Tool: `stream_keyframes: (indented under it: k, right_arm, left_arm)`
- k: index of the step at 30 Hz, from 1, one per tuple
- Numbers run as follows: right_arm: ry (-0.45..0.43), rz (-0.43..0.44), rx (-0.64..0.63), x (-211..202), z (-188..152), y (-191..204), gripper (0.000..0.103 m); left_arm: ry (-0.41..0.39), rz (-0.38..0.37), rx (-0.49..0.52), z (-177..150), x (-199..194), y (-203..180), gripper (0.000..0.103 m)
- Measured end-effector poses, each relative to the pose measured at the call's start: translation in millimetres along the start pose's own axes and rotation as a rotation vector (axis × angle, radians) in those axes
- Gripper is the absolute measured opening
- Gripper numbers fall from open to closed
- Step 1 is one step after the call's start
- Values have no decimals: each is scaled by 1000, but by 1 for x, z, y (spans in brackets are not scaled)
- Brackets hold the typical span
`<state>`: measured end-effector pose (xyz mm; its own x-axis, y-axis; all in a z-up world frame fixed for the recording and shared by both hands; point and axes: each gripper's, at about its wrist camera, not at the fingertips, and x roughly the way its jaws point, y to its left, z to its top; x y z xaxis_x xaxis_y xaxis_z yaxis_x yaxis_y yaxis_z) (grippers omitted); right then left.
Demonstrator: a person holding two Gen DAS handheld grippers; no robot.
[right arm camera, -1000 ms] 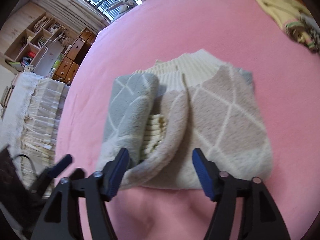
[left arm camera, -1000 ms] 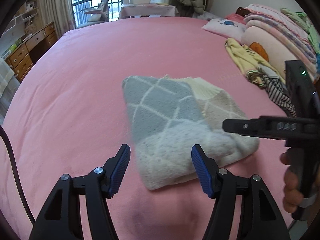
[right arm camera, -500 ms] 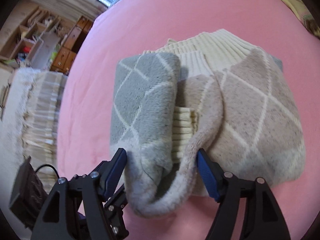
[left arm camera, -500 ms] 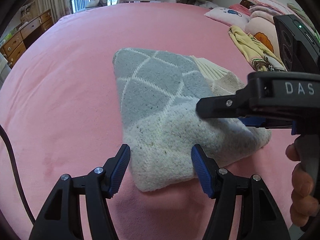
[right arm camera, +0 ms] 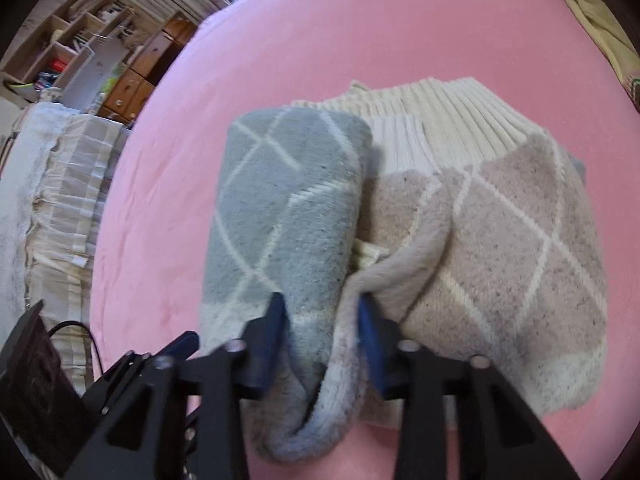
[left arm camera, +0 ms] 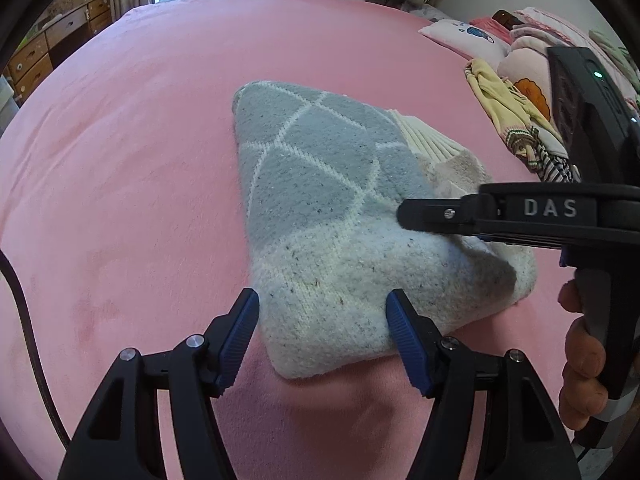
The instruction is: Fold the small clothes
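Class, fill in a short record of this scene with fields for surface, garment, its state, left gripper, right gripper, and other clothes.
surface: pink bed
garment: grey and beige diamond-knit sweater, cream ribbed trim
state: partly folded, near edge bunched
left gripper: open, astride sweater's near corner
right gripper: closing, pads pinching the bunched edge
other clothes: yellow garment and a pile at the far right

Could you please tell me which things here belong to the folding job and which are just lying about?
Job: diamond-pattern sweater; left tool, open around its corner; right tool, closing on its hem.

Lying about: yellow garment; pillow; drawers.
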<state>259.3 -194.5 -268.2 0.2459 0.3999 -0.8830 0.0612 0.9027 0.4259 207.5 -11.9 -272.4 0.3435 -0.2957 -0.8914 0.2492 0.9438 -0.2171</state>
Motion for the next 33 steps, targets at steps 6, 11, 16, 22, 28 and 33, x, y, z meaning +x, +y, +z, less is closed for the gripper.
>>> stream_keyframes:
  k: [6, 11, 16, 22, 28, 33]
  right_arm:
    - [-164, -73, -128, -35, -15, 23, 23]
    - [-270, -131, -198, -72, -17, 33, 22]
    - [-354, -233, -188, -108, -16, 13, 18]
    - [-362, -392, -51, -124, -19, -62, 0]
    - [-268, -257, 15, -109, -29, -88, 0]
    - [-198, -101, 57, -95, -26, -82, 37]
  left_arm:
    - [-17, 4, -9, 2, -15, 3, 66]
    - [-56, 17, -10, 11, -33, 2, 66]
    - [-84, 10, -16, 26, -39, -8, 66]
    - [-79, 0, 40, 31, -27, -36, 66]
    - [-46, 15, 104, 27, -4, -63, 66]
    - [-35, 22, 114, 26, 3, -69, 66]
